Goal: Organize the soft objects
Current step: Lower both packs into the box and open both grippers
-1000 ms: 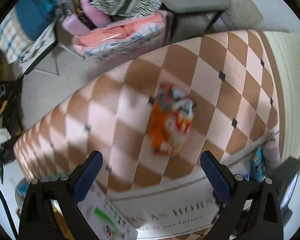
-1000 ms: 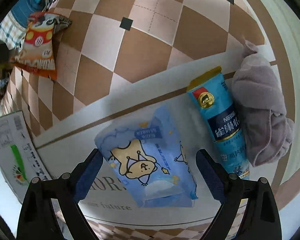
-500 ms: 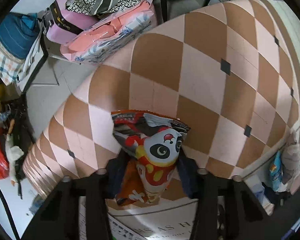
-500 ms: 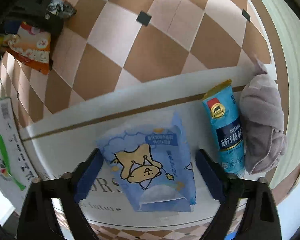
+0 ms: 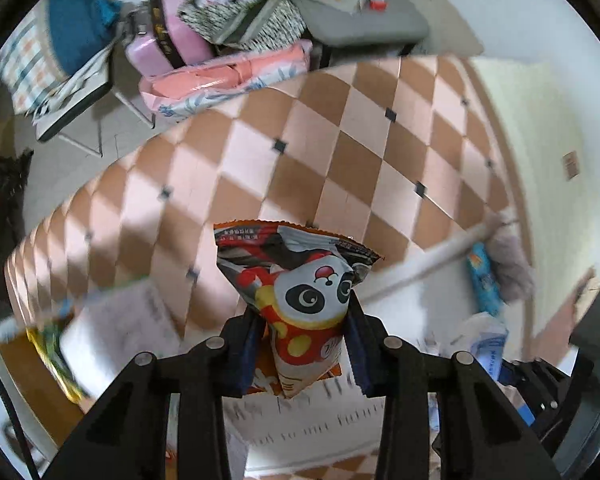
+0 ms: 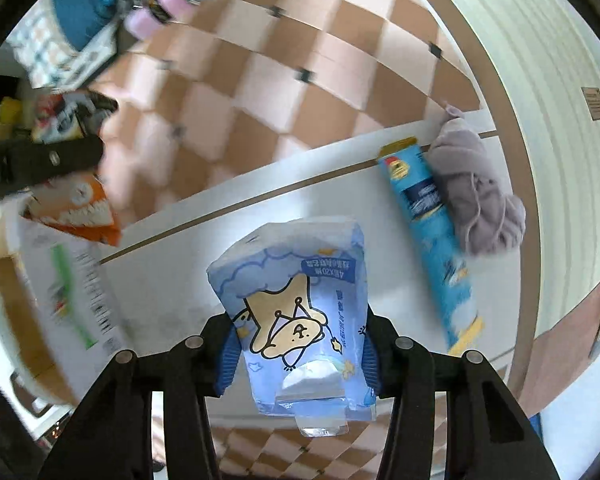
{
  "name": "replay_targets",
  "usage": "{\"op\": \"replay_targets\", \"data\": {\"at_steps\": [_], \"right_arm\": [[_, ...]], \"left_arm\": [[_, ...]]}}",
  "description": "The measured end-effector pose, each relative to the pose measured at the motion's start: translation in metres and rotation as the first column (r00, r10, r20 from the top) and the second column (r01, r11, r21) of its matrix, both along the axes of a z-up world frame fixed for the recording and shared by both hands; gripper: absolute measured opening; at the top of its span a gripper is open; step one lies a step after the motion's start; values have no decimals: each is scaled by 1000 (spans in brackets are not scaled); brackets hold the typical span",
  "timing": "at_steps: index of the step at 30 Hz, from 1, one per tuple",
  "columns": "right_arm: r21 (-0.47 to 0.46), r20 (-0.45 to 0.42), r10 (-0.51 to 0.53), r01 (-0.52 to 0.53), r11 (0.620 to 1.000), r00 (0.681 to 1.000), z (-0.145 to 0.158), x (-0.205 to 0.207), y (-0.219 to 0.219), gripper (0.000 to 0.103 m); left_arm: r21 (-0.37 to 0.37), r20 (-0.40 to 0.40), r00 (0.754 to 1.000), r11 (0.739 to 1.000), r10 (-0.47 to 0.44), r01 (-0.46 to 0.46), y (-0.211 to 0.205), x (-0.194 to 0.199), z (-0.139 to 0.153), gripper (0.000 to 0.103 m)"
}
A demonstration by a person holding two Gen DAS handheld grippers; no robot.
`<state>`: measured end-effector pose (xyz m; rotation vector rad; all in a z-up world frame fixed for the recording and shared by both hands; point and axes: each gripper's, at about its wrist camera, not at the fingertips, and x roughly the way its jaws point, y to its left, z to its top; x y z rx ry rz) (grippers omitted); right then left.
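Your left hand-held gripper [image 5: 304,354] pinches the panda snack bag [image 5: 300,304] above the checkered bed [image 5: 340,152]; your right hand-held gripper [image 6: 298,354] squeezes the tissue pack [image 6: 300,312] over the white strip [image 6: 172,280].

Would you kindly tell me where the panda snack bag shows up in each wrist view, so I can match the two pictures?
Left wrist view: the panda snack bag stands at lower centre, clamped between the left gripper jaws.
Right wrist view: the same bag sits at the far left edge, blurred, partly hidden by the dark gripper body.
Shared landmark: the blue tube beside the grey cloth.
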<state>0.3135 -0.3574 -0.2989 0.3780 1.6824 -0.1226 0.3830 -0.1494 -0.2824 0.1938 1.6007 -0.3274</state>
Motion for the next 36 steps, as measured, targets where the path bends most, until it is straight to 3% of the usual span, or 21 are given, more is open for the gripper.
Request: {"op": "replay_targets", "data": {"at_steps": [4,10,15,20,30,33,34,36], "right_arm": [[59,80,34,-39,998,996,58,-36,52,52],[186,150,118,-145,972,982,83,-73,185,52],[290,151,191,-228,930,970,75,-73,293,52],[331,122,227,-255,909,966,47,-61,376,52],[309,65,242,-250,917,968,-14,-35,444,55],[326,45,252,-253,911,967,-27,-32,453,72],[329,33,254,-251,911,967,-31,-32,455,82],[314,21,260,-254,915,965,-35,-33,456,86]], "left_arm": [[-72,48,995,994,86,-82,63,-37,46,34],[-68,96,961,965,259,-253,195,-92,81,34],[14,31,927,927,374,-375,302,-115,57,34],[66,-78,883,886,464,-460,372,-115,13,34],[98,-202,845,868,495,-486,407,-98,-35,38],[111,-213,846,872,489,-477,405,-95,-38,46],[111,-209,847,873,488,-476,405,-95,-38,48],[115,-196,854,876,482,-468,404,-94,-36,50]]}}
